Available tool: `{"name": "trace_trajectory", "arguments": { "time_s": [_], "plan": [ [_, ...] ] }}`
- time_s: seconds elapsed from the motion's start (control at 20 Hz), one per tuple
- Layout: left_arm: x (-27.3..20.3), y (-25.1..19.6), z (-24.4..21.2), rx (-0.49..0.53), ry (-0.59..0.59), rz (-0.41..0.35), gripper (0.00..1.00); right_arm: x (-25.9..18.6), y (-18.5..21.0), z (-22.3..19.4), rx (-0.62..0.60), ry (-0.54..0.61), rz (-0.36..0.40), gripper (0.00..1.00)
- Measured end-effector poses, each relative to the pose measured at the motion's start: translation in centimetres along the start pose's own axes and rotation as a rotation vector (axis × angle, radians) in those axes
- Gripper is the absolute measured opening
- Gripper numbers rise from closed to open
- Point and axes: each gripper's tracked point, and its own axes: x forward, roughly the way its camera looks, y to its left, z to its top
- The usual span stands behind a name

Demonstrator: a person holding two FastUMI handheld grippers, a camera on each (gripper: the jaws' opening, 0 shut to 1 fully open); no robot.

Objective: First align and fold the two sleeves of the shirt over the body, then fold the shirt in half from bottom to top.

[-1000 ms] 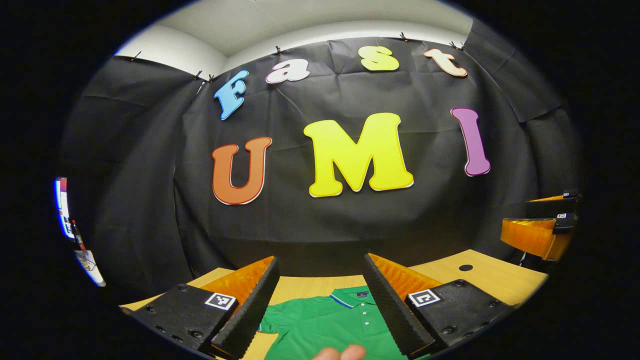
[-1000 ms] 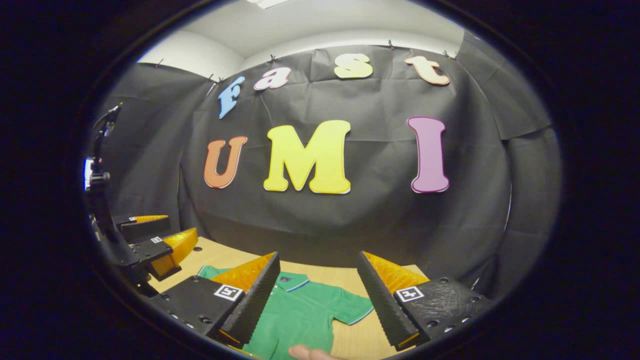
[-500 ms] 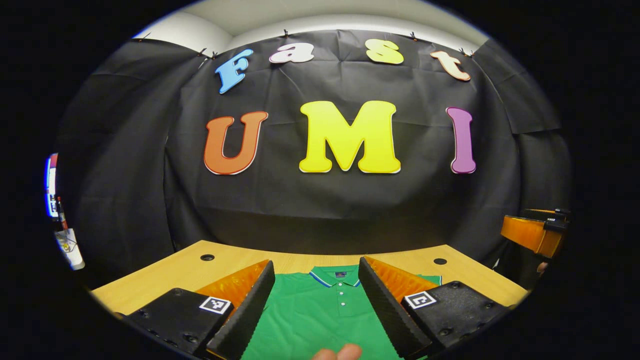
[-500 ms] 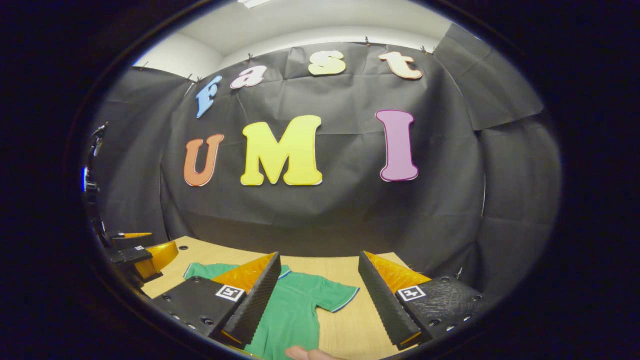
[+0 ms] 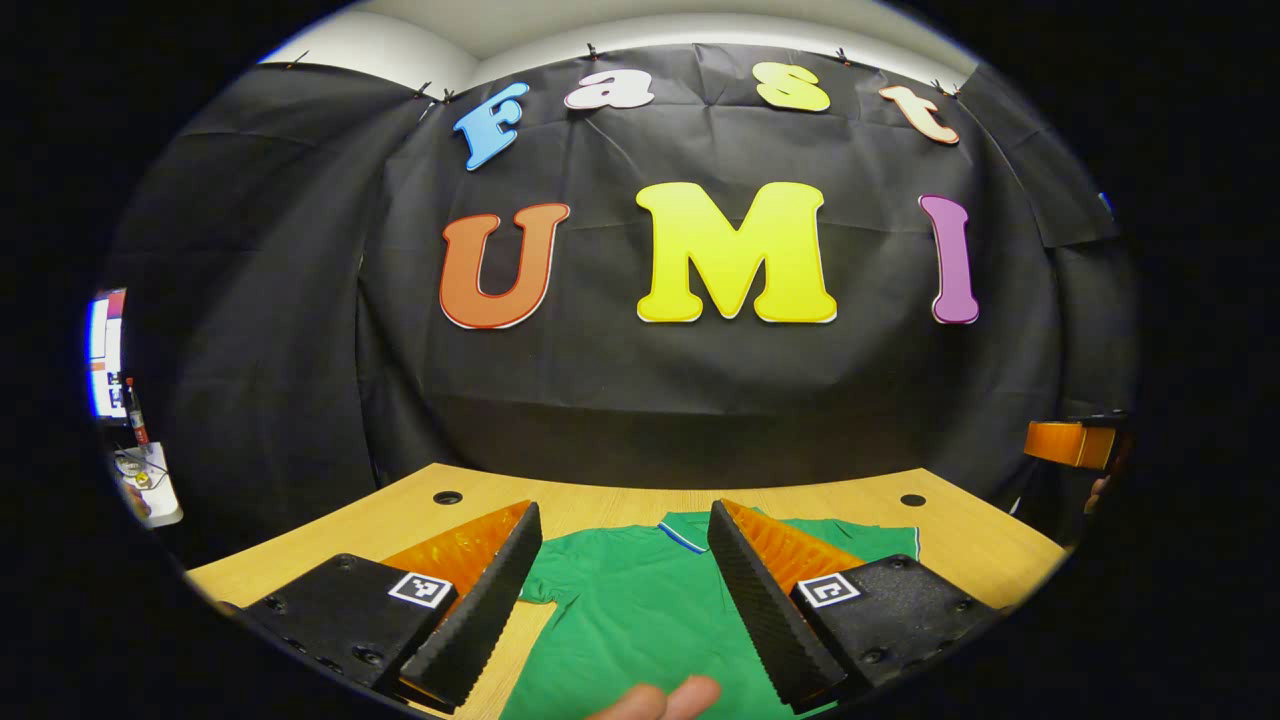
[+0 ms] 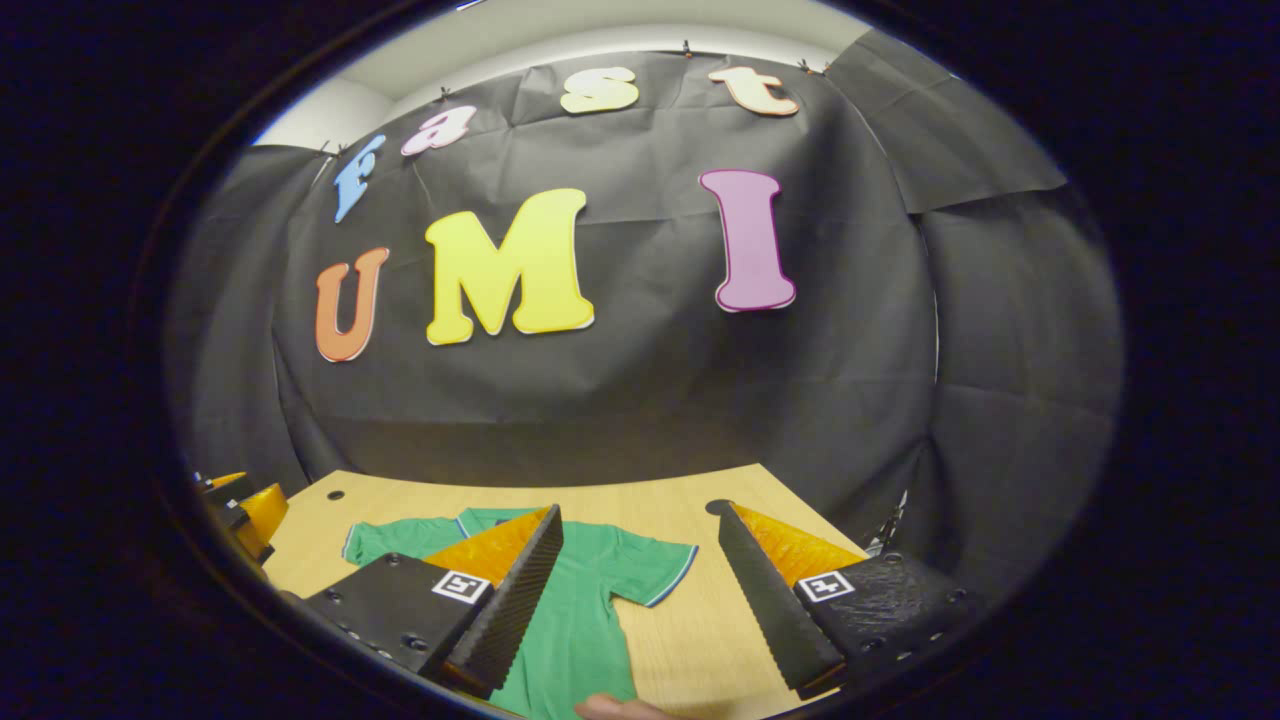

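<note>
Green shirt (image 6: 590,590) flat on counter (image 6: 690,500), collar far, sleeves spread sideways. Right sleeve (image 6: 655,565) ahead between right gripper (image 6: 640,590) fingers; both grippers' fingers apart, left gripper (image 5: 620,590) over shirt body.

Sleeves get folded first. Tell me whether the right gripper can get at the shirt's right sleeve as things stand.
Probably yes. The right gripper is open above the wooden table, and the green polo shirt's sleeve lies flat just ahead with nothing lying on it.
</note>
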Motion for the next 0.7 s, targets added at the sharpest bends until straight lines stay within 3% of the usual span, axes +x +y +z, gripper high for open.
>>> {"name": "trace_trajectory", "arguments": {
  "time_s": [0.4,0.7],
  "plan": [
    [0.8,1.1,-2.7,0.04,-0.001,-0.008,1.0,10.2,-0.9,-5.9,-0.045,0.18,-0.093,0.96],
    [1.0,1.0,-4.2,0.041,-0.003,-0.045,1.0,16.2,-2.4,-12.6,-0.048,0.329,-0.171,0.96]
  ]
}}
